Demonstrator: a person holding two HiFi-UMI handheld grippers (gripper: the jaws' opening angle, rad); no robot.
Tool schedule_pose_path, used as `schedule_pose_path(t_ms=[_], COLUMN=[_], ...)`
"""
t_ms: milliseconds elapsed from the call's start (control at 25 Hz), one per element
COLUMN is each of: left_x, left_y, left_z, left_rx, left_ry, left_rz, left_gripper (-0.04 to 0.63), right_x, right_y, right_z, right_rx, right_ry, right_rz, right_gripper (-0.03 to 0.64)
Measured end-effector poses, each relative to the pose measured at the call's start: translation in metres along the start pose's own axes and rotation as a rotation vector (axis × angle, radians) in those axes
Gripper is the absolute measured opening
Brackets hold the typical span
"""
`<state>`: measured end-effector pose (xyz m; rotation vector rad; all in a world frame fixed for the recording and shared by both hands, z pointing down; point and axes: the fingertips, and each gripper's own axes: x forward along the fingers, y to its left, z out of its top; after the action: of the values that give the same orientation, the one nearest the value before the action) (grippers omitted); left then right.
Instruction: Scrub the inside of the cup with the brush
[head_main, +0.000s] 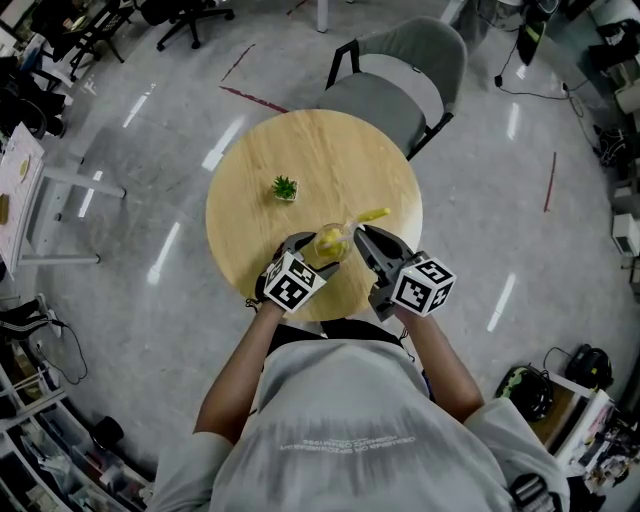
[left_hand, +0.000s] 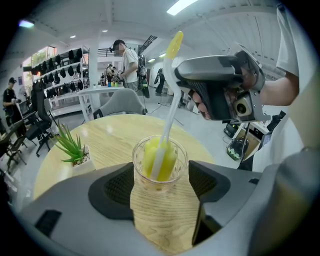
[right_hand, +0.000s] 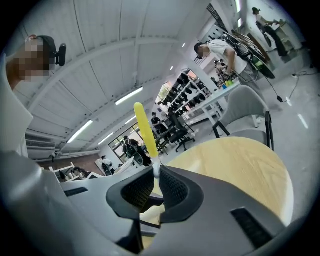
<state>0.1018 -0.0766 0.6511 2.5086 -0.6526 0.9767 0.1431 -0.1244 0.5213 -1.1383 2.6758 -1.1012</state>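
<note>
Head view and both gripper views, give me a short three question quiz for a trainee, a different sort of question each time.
1. True or false: the right gripper grips the brush by its handle, with the yellow sponge head down inside the cup.
2. What is the left gripper clamped on? A the cup, B the brush, C nothing.
3. What green thing stands on the round table, apart from the cup?
Key: 1 true; 2 A; 3 the potted plant.
</note>
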Motion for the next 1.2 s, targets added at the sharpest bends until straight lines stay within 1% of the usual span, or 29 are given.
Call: schedule_pose_path(t_ms=[160, 360, 440, 520, 680, 880, 1080, 1200], left_x=[0.001, 0.000, 0.000, 0.000, 0.002, 0.001, 0.001, 0.000], left_y=[-0.001, -0.001, -0.002, -0.001, 0.001, 0.001, 0.000, -0.002], left_z=[0.001, 0.002, 0.001, 0.000, -0.002, -0.001, -0.001, 0.000], left_rx=[0.001, 0.001, 0.002, 0.003, -0.001, -0.001, -0.002, -0.002], left_ry=[0.002, 0.004, 0.007, 0.007, 0.004, 0.005, 0.006, 0.004], left_rz=[0.001, 0.002, 0.002, 0.001, 0.004, 0.004, 0.006, 0.008], left_gripper=[0.339, 0.339, 0.339, 0.339, 0.339, 0.339, 0.339, 0.339], right_x=[0.001, 0.004, 0.004, 0.005, 0.008, 0.004, -0.003, -0.003], right_y=[-0.009, -0.012, -0.009, -0.003, 0.010, 0.026, 0.032, 0.034], right_z=[-0.007, -0.007, -0.005, 0.000, 0.021, 0.041, 0.050, 0.049], right_rx=[-0.024, -0.061, -0.063, -0.067, -0.071, -0.150, -0.240, -0.305], right_ry=[0.010, 0.016, 0.012, -0.003, -0.073, -0.132, -0.188, -0.191], right_rz=[-0.036, -0.057, -0.052, -0.040, -0.021, -0.012, -0.029, -0.042], right_gripper=[0.057, 0.055, 0.055, 0.055, 0.057, 0.055, 0.051, 0.051])
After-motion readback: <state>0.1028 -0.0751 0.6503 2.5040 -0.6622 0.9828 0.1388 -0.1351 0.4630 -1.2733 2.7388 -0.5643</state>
